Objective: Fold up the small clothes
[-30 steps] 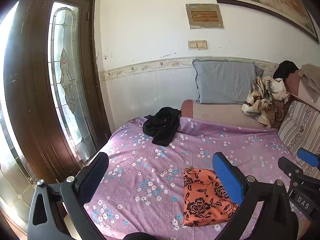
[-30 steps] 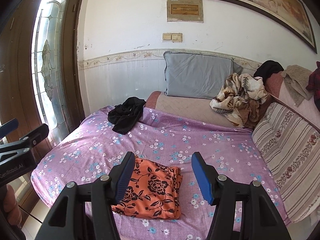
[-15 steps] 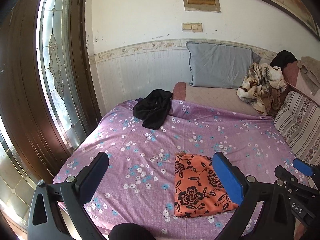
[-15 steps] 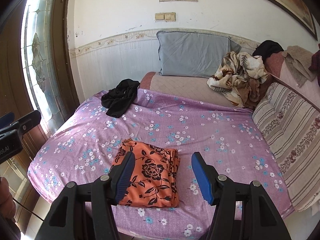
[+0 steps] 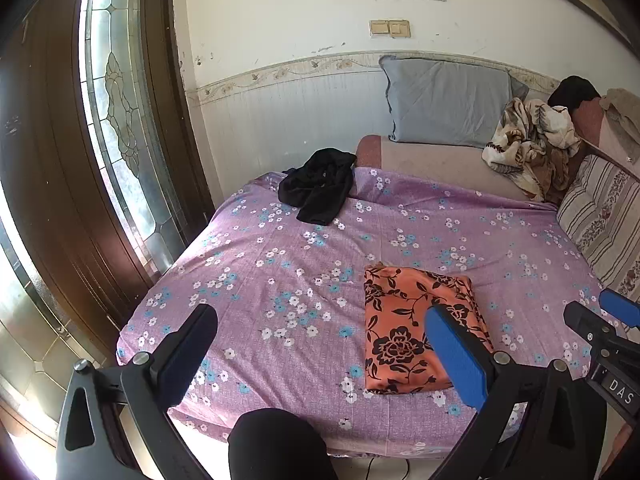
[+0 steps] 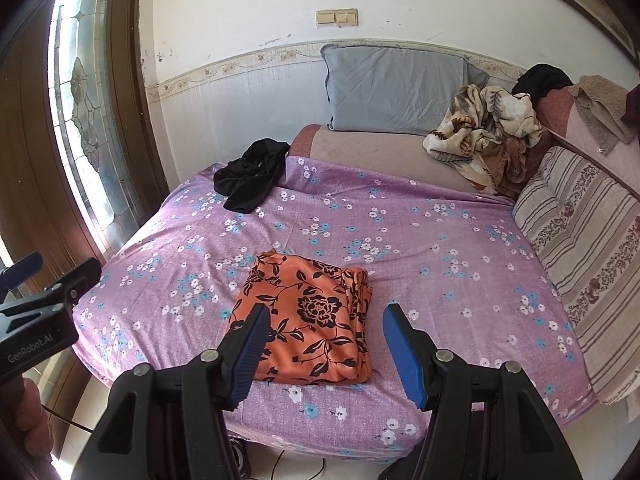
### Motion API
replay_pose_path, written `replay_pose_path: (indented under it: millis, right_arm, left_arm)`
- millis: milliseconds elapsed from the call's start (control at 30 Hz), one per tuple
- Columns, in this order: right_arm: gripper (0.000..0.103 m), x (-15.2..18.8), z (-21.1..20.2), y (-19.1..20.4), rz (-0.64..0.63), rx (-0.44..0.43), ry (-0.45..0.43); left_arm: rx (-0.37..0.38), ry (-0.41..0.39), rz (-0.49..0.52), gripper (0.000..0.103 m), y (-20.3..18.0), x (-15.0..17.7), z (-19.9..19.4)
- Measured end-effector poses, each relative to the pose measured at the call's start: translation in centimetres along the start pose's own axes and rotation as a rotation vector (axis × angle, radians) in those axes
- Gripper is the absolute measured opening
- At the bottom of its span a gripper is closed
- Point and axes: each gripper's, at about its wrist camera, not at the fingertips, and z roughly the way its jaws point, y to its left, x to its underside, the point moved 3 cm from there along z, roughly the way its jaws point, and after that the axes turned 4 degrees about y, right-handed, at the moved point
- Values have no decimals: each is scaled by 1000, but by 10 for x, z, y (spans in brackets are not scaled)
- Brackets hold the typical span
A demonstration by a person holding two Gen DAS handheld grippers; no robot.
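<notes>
A folded orange garment with black flowers [image 5: 416,328] lies near the front edge of the purple flowered bed [image 5: 280,264]; it also shows in the right wrist view [image 6: 308,320]. A crumpled black garment [image 5: 320,184] lies at the bed's far left corner, seen too in the right wrist view [image 6: 252,176]. My left gripper [image 5: 320,344] is open and empty, held above the front edge, left of the orange garment. My right gripper [image 6: 324,340] is open and empty, just in front of the orange garment.
A grey pillow [image 5: 448,104] leans on the back wall. A crumpled beige patterned blanket [image 6: 488,132] lies at the back right. A striped cushion [image 6: 580,248] lines the right side. A glass-panelled wooden door [image 5: 120,120] stands left.
Both grippers have drawn back and risen from the bed, so more of the bed and its front edge show. The orange garment lies unmoved.
</notes>
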Motion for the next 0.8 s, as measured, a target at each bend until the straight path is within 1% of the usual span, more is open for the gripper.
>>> replay_pose_path:
  millis: [233,400,567,800]
  right_arm:
    - [63,3,-8,0,11,-2,-5]
    - [63,3,-2,3,0,2,6]
    - [63,1,11,5,-3,5,20]
    - [63,-9,40,5,-3,4,54]
  left_arm:
    - [-1,-1,-2,103,5,6,-4]
    - [2,11,-2,103,6,5,1]
    - [6,31,-8,103,4,-2,19]
    - [10,59,-7,103,-2,-15,53]
